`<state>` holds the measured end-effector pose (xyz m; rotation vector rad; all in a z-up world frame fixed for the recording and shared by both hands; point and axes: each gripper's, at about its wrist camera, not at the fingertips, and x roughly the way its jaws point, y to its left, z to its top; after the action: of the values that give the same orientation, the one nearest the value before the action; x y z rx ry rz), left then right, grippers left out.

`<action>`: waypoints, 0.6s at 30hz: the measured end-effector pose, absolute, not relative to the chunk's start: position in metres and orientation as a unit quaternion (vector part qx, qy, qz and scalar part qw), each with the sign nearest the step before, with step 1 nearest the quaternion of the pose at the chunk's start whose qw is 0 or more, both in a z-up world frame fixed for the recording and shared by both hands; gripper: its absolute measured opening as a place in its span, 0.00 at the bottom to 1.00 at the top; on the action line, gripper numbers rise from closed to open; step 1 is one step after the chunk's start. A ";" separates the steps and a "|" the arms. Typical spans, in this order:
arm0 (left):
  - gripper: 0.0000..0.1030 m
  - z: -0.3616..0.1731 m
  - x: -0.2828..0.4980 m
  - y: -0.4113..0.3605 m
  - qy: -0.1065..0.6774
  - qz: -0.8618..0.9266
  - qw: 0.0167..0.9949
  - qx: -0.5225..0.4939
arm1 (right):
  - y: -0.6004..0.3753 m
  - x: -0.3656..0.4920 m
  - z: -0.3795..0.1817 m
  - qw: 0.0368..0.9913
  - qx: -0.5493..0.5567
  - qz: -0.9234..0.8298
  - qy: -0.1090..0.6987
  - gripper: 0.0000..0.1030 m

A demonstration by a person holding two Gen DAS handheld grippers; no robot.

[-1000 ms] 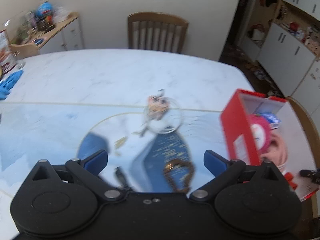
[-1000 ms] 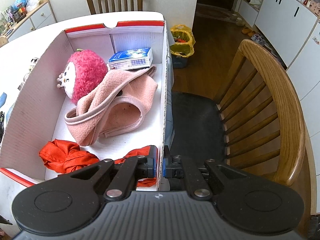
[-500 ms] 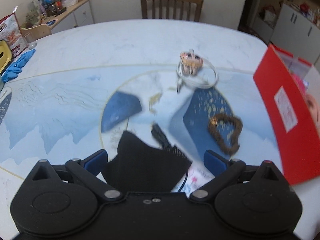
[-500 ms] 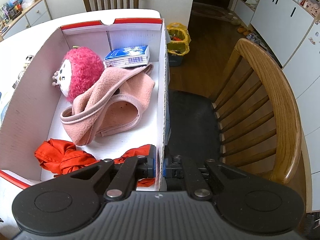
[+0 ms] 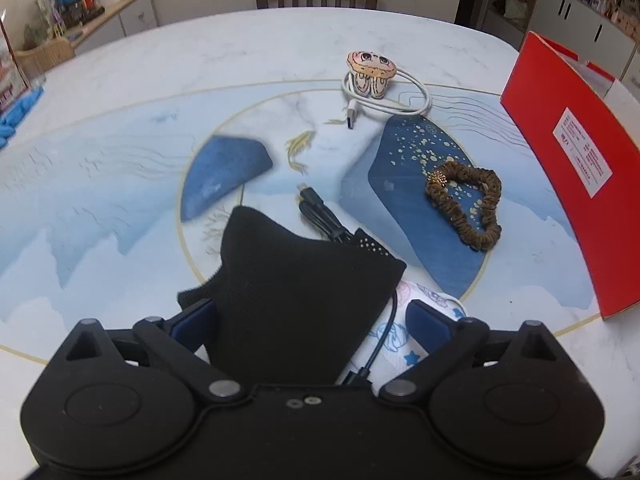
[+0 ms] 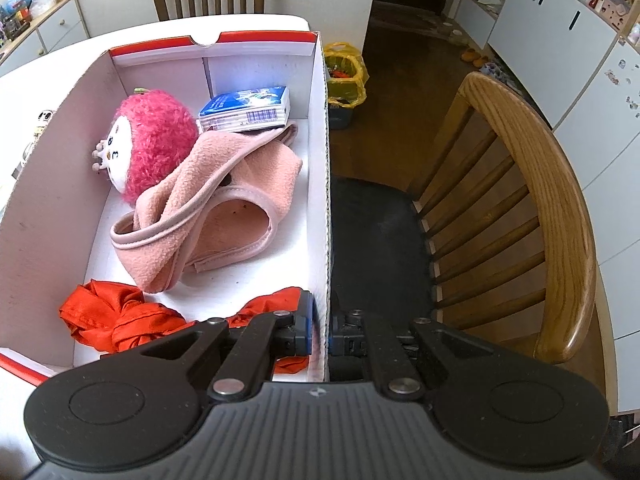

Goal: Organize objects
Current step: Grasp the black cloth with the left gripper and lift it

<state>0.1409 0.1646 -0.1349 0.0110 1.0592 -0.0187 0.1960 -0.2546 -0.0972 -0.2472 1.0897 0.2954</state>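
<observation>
Where black cloth (image 5: 304,292) lies, cable (image 5: 320,216) is partly hidden.

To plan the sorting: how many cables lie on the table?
2: the white cable coiled around the small doll; the black cable partly under the black cloth.

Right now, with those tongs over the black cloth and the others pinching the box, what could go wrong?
1. The black cable runs under the black cloth, so the open left tongs might snag it and drag it along.
2. The patterned mask lies partly beneath too; it might come up with the cloth.
3. The right tongs are shut on the box wall; a tug could tip or tear the cardboard.
</observation>
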 end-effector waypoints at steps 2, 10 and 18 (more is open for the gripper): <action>0.90 -0.137 0.141 0.167 0.507 -0.014 0.862 0.000 | -0.254 0.195 -0.097 0.839 -0.119 0.137 0.513 0.07; 0.76 -0.134 0.142 0.182 0.506 -0.028 0.861 -0.038 | -0.251 0.191 -0.097 0.842 -0.118 0.129 0.511 0.07; 0.48 -0.130 0.140 0.193 0.502 -0.024 0.863 -0.046 | -0.250 0.189 -0.097 0.844 -0.116 0.125 0.508 0.07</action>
<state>0.1405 0.1932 -0.1298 -0.0975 1.0521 -0.0498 0.1886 -0.2499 -0.0971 -0.2455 1.0715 0.2639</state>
